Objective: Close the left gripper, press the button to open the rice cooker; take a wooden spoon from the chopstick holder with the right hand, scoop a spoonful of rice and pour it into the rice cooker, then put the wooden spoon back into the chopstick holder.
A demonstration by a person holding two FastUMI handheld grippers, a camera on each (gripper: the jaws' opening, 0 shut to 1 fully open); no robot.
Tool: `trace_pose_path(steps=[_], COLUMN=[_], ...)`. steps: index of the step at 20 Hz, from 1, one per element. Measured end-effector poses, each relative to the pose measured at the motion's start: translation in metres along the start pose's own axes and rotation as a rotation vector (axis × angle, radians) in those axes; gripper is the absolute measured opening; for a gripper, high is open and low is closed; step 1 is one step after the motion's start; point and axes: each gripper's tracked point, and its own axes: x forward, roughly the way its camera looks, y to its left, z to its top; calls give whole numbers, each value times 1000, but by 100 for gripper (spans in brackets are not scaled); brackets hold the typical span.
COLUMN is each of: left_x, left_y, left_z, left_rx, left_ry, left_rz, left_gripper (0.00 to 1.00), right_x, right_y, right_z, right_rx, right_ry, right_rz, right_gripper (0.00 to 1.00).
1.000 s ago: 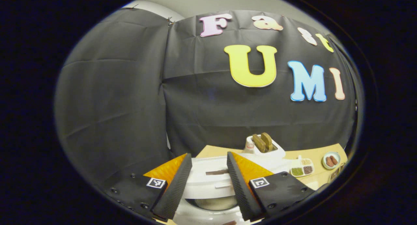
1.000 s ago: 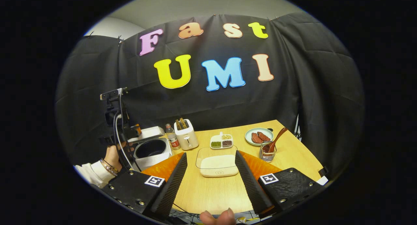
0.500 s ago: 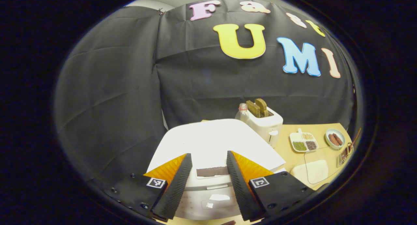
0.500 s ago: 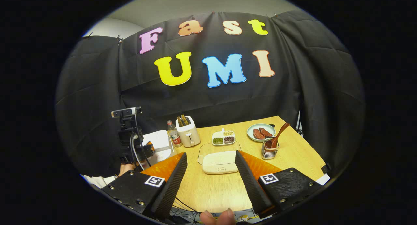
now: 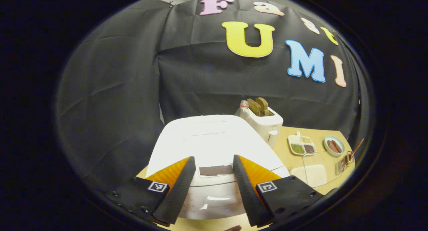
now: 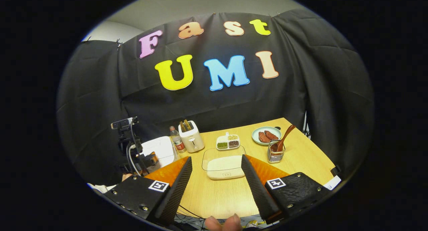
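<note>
Black cloth backs the wooden table (image 6: 227, 194), where the light, stiff wooden spoon (image 6: 283, 140) leans in the chopstick holder (image 6: 276, 155) right of the rice tray (image 6: 223, 166), best pinched mid-handle, both grippers (image 5: 211, 187) (image 6: 216, 187) wide open, empty.

Wooden table (image 6: 227, 197); rice cooker (image 6: 159, 148), toaster (image 6: 191, 139), perhaps a rice tray (image 6: 223, 166).

Each gripper body is being seen as a dark textured housing dotted with small round screws. A square black-and-white marker is being carried on every finger base of the left gripper (image 5: 211, 191) and the right gripper (image 6: 216, 191). Ribbed faces are being shown on the wedge-shaped fingers (image 6: 174, 187).
</note>
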Motion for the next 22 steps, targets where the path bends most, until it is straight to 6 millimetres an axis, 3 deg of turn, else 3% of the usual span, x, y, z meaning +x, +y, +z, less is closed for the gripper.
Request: trace_pose_path(steps=[5,7,9,12,13,14,17,21,22], left_x=[-29,-49,-74,-111,-123,-135,-175,-229,-244], left_y=[-4,-17,-37,-61,-73,-86,-112,-161,-167], left_z=[8,13,9,-7,-12,-20,-49,-68,-66], left_rx=[-6,-34,-73,-51,-44,-34,30,66,80], left_ry=[3,16,40,48,52,56,81,102,94], left_rz=[-38,-73,-126,-161,-180,-197,-194,-203,-193], left_gripper=[84,78,82,78,87,83,83,83,88], right_x=[4,9,16,27,32,35,38,33,31], right_y=[-7,-14,-25,-47,-57,-67,-104,-158,-169], right_z=[-2,-4,-10,-21,-25,-31,-48,-48,-48], right_rx=[-7,-22,-54,-71,-72,-75,-81,-80,-80], right_ry=[8,9,14,27,33,42,87,84,77], right_rz=[-4,-3,-5,1,4,9,24,39,43], right_gripper=[91,91,91,91,91,91,91,91,91])
